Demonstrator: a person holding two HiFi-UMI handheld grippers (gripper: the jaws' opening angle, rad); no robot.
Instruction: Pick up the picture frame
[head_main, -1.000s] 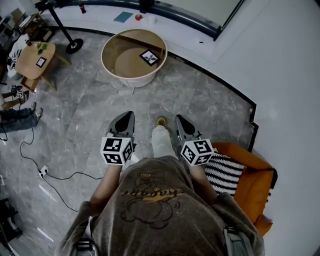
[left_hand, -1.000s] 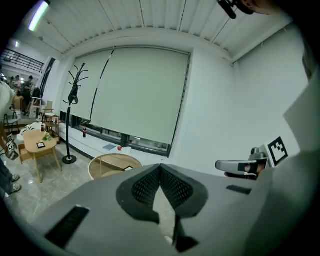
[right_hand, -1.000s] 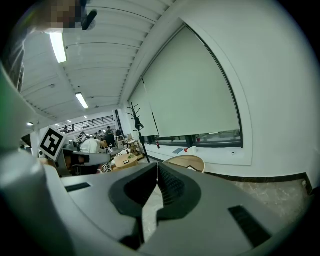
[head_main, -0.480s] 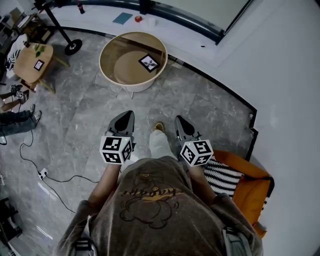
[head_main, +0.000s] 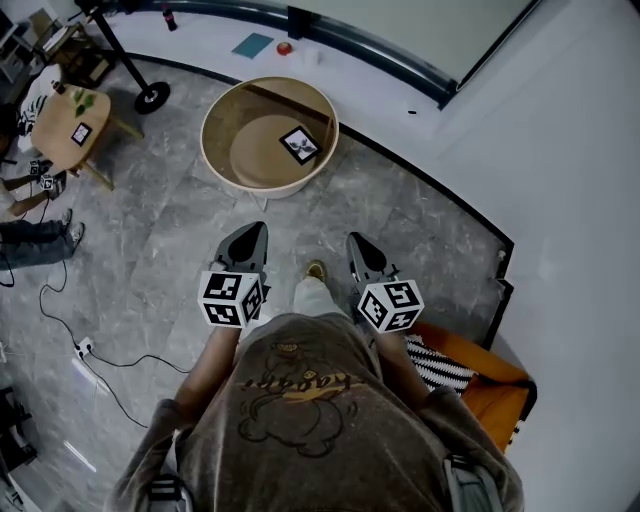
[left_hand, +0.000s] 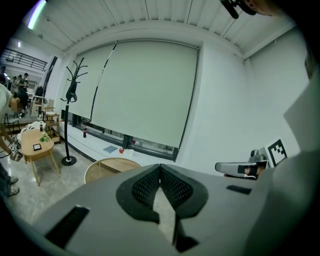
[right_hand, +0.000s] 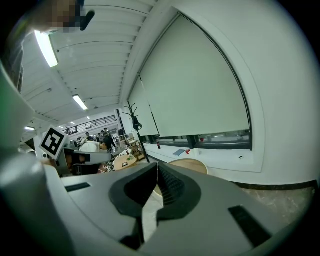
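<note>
The picture frame, a small black-edged square with a white picture, lies inside the round light-wood table ahead of me in the head view. My left gripper and right gripper are held side by side in front of my body, both shut and empty, well short of the table. In the left gripper view the table's rim shows beyond the shut left gripper. In the right gripper view the table lies past the shut right gripper. Neither gripper view shows the frame.
A small wooden side table and a coat stand's base stand at the left. An orange chair with a striped cushion is beside me at the right. A cable runs over the floor. A raised white ledge curves behind the table.
I have stepped forward: the round table and frame sit slightly closer, and the orange chair has slid back at the right. Both grippers stayed shut and kept their pose before me.
</note>
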